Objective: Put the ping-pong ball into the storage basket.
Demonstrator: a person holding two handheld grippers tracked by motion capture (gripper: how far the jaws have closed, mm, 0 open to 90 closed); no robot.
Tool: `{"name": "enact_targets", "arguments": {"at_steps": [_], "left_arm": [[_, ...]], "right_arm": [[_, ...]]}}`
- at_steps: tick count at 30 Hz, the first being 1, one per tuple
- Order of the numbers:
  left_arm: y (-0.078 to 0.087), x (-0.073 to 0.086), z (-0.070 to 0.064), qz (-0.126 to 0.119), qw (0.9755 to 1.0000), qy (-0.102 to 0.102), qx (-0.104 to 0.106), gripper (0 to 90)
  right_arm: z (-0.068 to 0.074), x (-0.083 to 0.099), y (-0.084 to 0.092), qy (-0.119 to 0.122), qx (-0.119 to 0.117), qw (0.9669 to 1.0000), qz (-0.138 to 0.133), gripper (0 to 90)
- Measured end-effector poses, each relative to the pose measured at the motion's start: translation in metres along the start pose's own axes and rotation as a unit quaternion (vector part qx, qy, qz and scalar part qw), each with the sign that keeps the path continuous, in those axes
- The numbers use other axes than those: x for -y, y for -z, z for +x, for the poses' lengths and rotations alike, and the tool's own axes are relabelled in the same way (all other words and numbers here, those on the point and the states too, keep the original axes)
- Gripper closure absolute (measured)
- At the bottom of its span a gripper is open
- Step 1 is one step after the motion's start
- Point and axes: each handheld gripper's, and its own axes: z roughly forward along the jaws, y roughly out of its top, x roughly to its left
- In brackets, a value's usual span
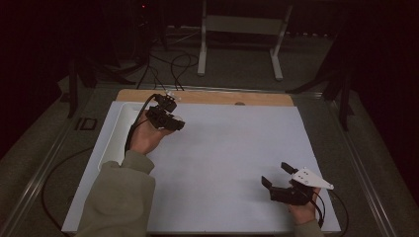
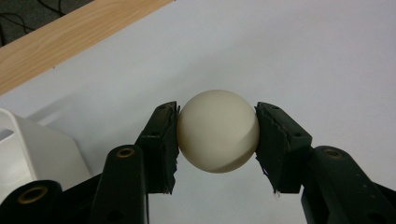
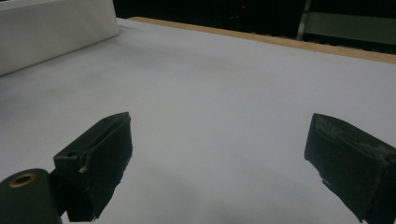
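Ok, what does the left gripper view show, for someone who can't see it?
A cream ball is pinched between the left gripper's two black jaws above a white table. A wooden edge crosses the top left, and a white tray's corner sits lower left.

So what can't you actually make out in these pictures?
- High view: the ball, hidden behind the left hand-held gripper and the hand holding it.
- High view: the inside of the white tray, partly covered by that hand and sleeve.
- Left gripper view: the ball shows, but whether it touches the table beneath is unclear.
- Right gripper view: the white tray is cut off by the top and left edges.
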Motion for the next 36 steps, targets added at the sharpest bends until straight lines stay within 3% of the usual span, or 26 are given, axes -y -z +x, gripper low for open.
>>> {"name": "enact_targets", "arguments": {"at_steps": [36], "left_arm": [[0.011, 0.008, 0.014, 0.0, 0.9998, 0.005, -0.017, 51.6]], "right_arm": [[0.0, 0.0, 0.0, 0.001, -0.001, 1.0, 0.001, 6.9]]}}
